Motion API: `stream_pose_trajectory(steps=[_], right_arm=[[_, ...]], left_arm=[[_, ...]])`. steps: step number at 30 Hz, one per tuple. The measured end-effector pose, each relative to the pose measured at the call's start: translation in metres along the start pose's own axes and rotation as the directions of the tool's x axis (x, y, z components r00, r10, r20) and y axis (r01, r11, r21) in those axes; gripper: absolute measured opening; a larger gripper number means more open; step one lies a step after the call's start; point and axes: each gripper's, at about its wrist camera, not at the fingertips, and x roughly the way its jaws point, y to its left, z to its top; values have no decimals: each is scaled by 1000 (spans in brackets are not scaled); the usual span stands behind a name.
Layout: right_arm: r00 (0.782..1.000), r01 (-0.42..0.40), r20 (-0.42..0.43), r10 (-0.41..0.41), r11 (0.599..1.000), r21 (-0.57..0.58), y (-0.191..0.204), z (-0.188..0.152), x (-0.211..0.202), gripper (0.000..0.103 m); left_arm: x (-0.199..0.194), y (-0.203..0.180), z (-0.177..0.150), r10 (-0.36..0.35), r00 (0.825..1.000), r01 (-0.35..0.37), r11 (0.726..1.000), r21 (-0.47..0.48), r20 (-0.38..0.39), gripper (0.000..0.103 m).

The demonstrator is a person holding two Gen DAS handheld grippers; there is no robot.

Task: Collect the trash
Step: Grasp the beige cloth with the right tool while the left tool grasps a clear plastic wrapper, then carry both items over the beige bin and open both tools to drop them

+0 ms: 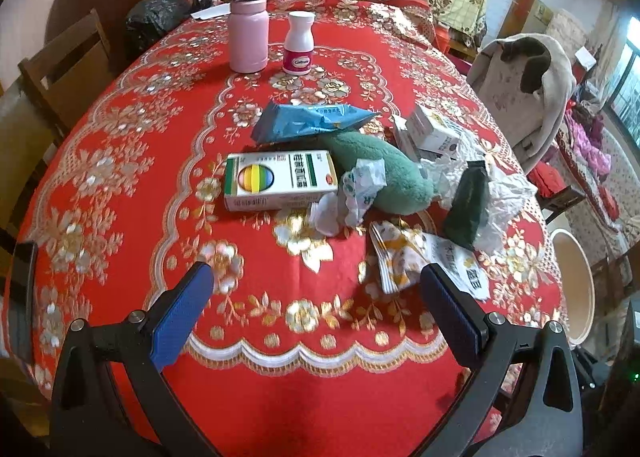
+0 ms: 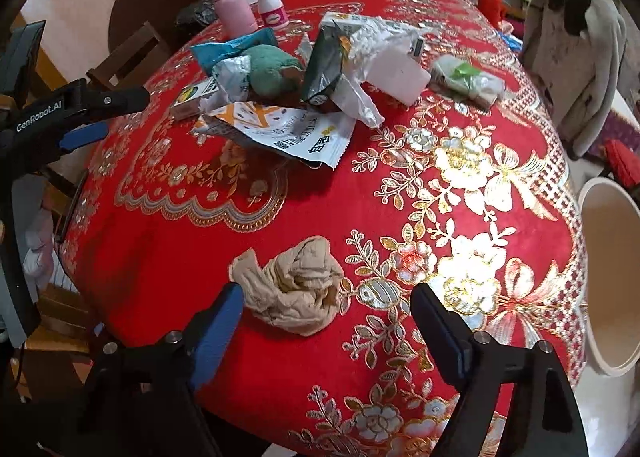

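Round table under a red tablecloth [image 1: 320, 297] with gold flowers. Near the middle, a pile of trash: a white and orange snack wrapper [image 2: 280, 129], a dark green packet [image 1: 468, 205], crumpled white paper [image 1: 500, 197], a blue wrapper [image 1: 312, 121], a white medicine box [image 1: 276, 181] and a green plush toy [image 1: 384, 177]. Close to the near edge, a crumpled tan tissue [image 2: 296, 293], lying between the wide-open fingers of the right gripper [image 2: 328, 305], not touched on either side. Left gripper [image 1: 316, 277] open too, nothing between its fingers, hanging over bare cloth just before the pile. Toward the far edge, a pink bottle [image 1: 248, 25] beside a white pill bottle [image 1: 298, 43]. Off the right edge, a white bin [image 2: 612, 277].
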Motion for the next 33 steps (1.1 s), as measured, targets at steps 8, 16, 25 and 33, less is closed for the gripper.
stream_pose_trajectory(steps=[8,16,25,33], right_arm=[[999,-34,-10,35,998,43,-2,8,17,40],[999,-44,-3,45,996,82,-7,22,14,24],[998,-25,54,16,986,163,-29,37,-8,24],[990,-10,138,-20,977,214,-70,44,-34,24]], left_arm=[[35,-5,35,-46,999,46,998,48,5,96],[86,-17,56,-83,989,101,983,152,-120,49],[69,-5,74,-278,943,301,947,116,-182,11],[24,-44,87,-305,939,330,929,170,-157,9]])
